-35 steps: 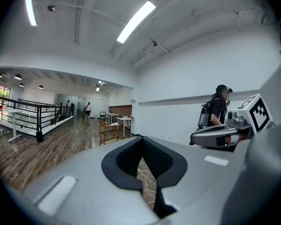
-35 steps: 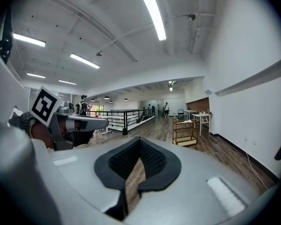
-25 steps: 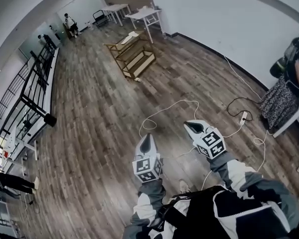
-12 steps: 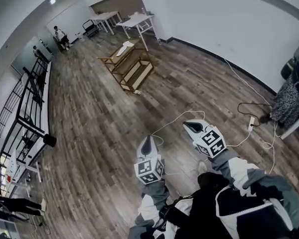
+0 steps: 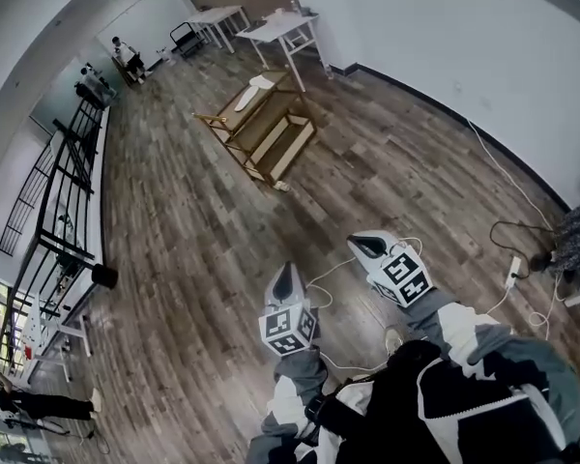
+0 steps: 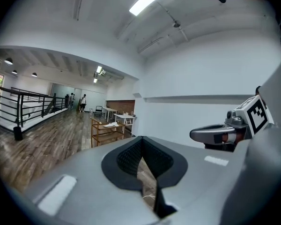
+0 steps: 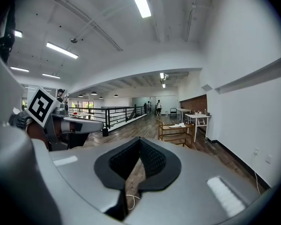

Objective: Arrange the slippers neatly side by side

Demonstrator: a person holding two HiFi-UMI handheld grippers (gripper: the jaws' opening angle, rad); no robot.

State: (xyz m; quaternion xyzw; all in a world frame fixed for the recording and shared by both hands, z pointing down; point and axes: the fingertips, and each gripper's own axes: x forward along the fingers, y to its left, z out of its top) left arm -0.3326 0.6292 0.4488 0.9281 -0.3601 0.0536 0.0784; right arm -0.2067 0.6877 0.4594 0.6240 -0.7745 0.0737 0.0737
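A pale, slipper-like thing (image 5: 261, 83) lies on top of a low wooden rack (image 5: 263, 131) far ahead across the floor; I cannot make out its shape. It also shows small in the left gripper view (image 6: 111, 124) and the right gripper view (image 7: 178, 125). My left gripper (image 5: 283, 276) and right gripper (image 5: 364, 246) are held side by side at waist height, both pointing toward the rack. Each is shut with nothing between its jaws (image 6: 141, 142) (image 7: 139, 142). Both are well short of the rack.
A white cable (image 5: 333, 271) loops on the wooden floor just under the grippers, and a power strip (image 5: 511, 272) lies at the right. White tables (image 5: 285, 29) stand by the far wall. A black railing (image 5: 68, 162) lines the left. People stand far back (image 5: 126, 54).
The rack and the floor cable have drifted closer and lower in the head view as the person walks forward. Both grippers stay shut and keep their place side by side.
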